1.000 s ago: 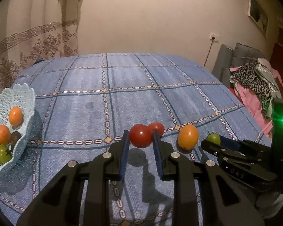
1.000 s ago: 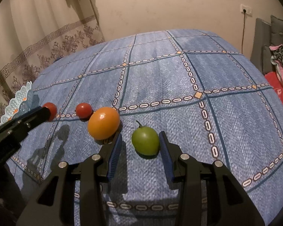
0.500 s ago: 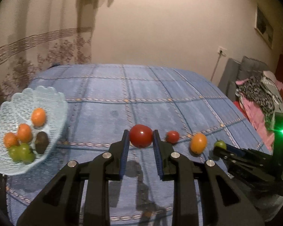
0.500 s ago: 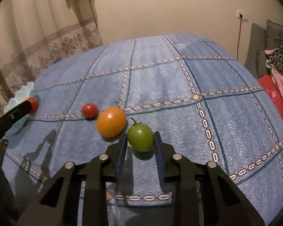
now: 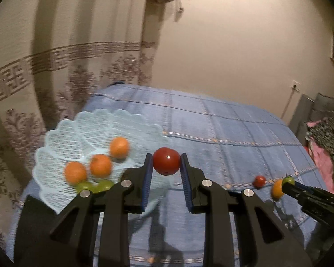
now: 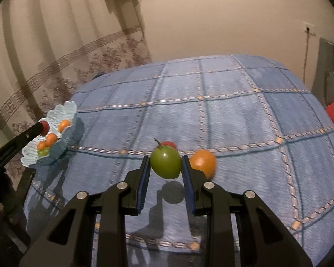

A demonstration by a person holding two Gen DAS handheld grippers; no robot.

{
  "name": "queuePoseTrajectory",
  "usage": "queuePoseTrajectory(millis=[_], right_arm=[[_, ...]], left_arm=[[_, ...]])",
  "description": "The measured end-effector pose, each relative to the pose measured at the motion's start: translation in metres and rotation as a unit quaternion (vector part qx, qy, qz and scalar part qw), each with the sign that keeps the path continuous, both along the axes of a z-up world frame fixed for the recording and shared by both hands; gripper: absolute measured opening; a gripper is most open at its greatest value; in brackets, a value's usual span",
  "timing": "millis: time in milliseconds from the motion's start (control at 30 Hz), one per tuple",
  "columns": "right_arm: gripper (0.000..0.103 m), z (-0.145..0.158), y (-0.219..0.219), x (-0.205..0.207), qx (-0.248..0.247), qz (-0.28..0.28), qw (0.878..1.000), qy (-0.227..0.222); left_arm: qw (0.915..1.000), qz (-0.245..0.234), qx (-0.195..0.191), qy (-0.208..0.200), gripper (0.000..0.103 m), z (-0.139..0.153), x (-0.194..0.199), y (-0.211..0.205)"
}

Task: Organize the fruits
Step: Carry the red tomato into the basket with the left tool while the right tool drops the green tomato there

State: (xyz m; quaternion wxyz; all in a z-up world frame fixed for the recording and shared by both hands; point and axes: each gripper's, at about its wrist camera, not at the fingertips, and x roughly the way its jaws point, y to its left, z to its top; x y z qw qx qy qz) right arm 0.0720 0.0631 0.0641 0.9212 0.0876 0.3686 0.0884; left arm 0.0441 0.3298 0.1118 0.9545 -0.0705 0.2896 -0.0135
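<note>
Left gripper [image 5: 166, 173] clamps a red tomato [image 5: 166, 161], carried clear for release; the basket [image 5: 62, 133] lies just ahead-left. Right gripper [image 6: 165, 173] pinches a green fruit [image 6: 165, 162], lifted above the bedspread [image 6: 233, 120]; an orange [image 6: 204, 161] sits beyond-right.

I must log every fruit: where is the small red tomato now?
The small red tomato lies on the blue bedspread, in the left wrist view at lower right, just left of the orange fruit.

Black left tongs [image 5: 166, 171] with blue pads grip a red tomato [image 5: 166, 161]; the black right tongs [image 6: 165, 169] grip a green tomato [image 6: 165, 164]. The pale-blue lattice basket [image 5: 62, 133] holds orange fruit [image 5: 99, 165]. The bedspread [image 6: 222, 115] is blue plaid.
</note>
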Motion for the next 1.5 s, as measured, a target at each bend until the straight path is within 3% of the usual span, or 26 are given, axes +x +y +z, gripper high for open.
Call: queuePoseTrajectory(millis=[267,300,367,433,833,1100,1167,1233,1300,1500], right_arm=[[0.029,0.015,0.045,0.01,0.003,0.046,0.999,-0.012],[0.029,0.015,0.049,0.011,0.003,0.05,0.999,-0.013],[0.029,0.017,0.058,0.012,0.002,0.059,0.998,-0.015],[0.029,0.019,0.069,0.014,0.002,0.07,0.997,-0.015],[0.029,0.038,0.154,0.035,-0.003,0.16,0.987,-0.035],[0.029,0.034,0.204,0.055,-0.006,0.199,0.98,-0.027],[0.033,0.032,0.208,0.061,-0.002,0.199,0.98,-0.024],[0.051,0.03,0.208,0.065,0.0,0.186,0.982,-0.032],[0.059,0.028,0.201,0.067,0.006,0.173,0.984,-0.034],[0.059,0.022,0.178,0.071,0.025,0.142,0.989,-0.02]], left_arm=[[0.9981,0.055,-0.008,0.026,0.031,-0.013,0.008,0.046],[0.9977,0.06,-0.016,0.029,0.037,-0.014,0.009,0.052],[0.9968,0.074,-0.019,0.023,0.069,-0.013,0.007,0.058],[0.9959,0.087,-0.02,0.015,0.072,-0.01,0.004,0.064],[0.9917,0.125,-0.029,0.0,0.079,0.001,-0.004,0.091],[0.9896,0.14,-0.033,-0.003,0.08,0.003,-0.005,0.098],[0.9892,0.142,-0.036,-0.002,0.08,0.002,-0.004,0.1],[0.9879,0.149,-0.041,-0.002,0.082,0.002,-0.004,0.104],[0.9869,0.153,-0.052,-0.002,0.087,0.001,-0.005,0.107],[0.9872,0.149,-0.056,0.001,0.088,-0.002,-0.004,0.105]])
